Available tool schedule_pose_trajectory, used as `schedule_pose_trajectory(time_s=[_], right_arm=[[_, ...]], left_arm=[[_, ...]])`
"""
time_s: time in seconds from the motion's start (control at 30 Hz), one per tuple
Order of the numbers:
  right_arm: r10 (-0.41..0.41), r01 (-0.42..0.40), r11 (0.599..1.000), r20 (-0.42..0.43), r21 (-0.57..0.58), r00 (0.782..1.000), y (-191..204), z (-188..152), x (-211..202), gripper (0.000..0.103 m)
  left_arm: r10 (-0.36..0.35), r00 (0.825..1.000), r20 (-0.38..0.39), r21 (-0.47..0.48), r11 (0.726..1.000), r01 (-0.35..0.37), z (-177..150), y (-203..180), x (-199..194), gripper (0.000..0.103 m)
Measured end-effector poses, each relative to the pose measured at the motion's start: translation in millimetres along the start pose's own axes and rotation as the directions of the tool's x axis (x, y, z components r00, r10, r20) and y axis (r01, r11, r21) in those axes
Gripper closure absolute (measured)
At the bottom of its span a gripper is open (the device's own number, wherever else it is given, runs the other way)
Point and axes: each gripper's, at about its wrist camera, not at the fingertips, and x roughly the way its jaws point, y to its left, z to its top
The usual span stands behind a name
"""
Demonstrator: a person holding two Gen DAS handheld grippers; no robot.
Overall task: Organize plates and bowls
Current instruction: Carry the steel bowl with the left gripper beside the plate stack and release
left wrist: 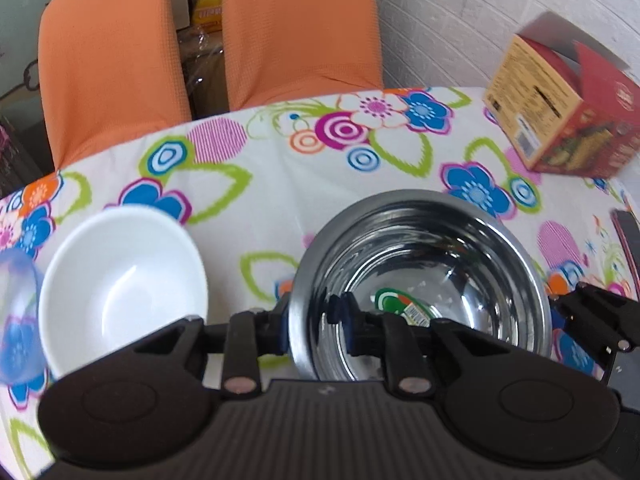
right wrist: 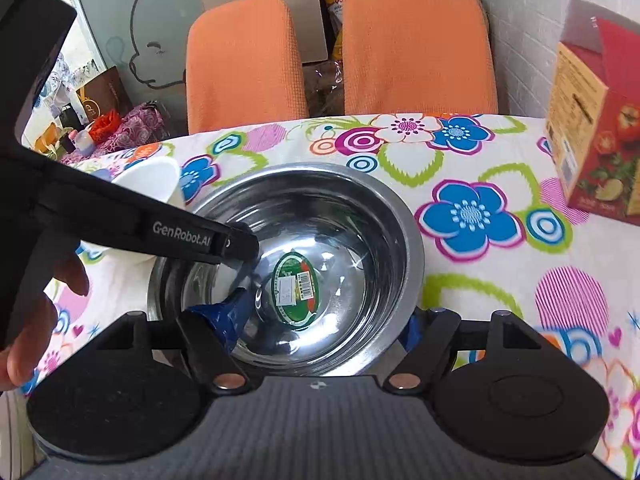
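Observation:
A steel bowl (left wrist: 424, 280) with a green sticker inside sits on the flowered tablecloth; it also shows in the right wrist view (right wrist: 288, 264). My left gripper (left wrist: 316, 320) is shut on the bowl's left rim, one finger inside and one outside. My right gripper (right wrist: 324, 320) straddles the bowl's near part, one blue-taped finger inside the bowl and the other outside its right wall; whether it clamps is unclear. A white bowl (left wrist: 124, 280) sits left of the steel one; in the right wrist view (right wrist: 152, 180) it is partly hidden behind the left gripper.
A red and yellow carton (left wrist: 560, 104) stands at the table's far right, also in the right wrist view (right wrist: 596, 120). Two orange chairs (right wrist: 416, 40) stand behind the table. A clear blue cup (left wrist: 18, 316) is at the left edge. A dark object (left wrist: 628, 240) lies at the right edge.

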Motion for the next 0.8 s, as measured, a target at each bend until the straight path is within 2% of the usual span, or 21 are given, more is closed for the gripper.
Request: schedule_pose_trajectory(time_s=[0.3,0.5,0.67,0.8], right_arm=[[0.045,-0.044,0.999,0.013,-0.029,0.999,43,-69,-68,0.038],[0.085,-0.083,0.995,0.034,-0.06,0.996,78,-115,-100,0.037],[0.107,-0.103,0.991,0.037,-0.079,0.994,100,-141,-112,0.037],[0.113,-0.11,0.99,0.03,-0.091,0.993,109,-153,-115,0.037]], left_arm=[[-0.031,1.0,-0.002,0.015,0.999,0.031,-105,-12,-69,0.088],[-0.043,0.999,-0.008,0.013,0.999,0.043,-172,-6,-107,0.088],[-0.031,1.0,0.0,0.025,0.999,0.031,-208,-1,-125,0.088],[-0.017,1.0,0.014,0.034,0.999,0.017,-221,1,-129,0.088]])
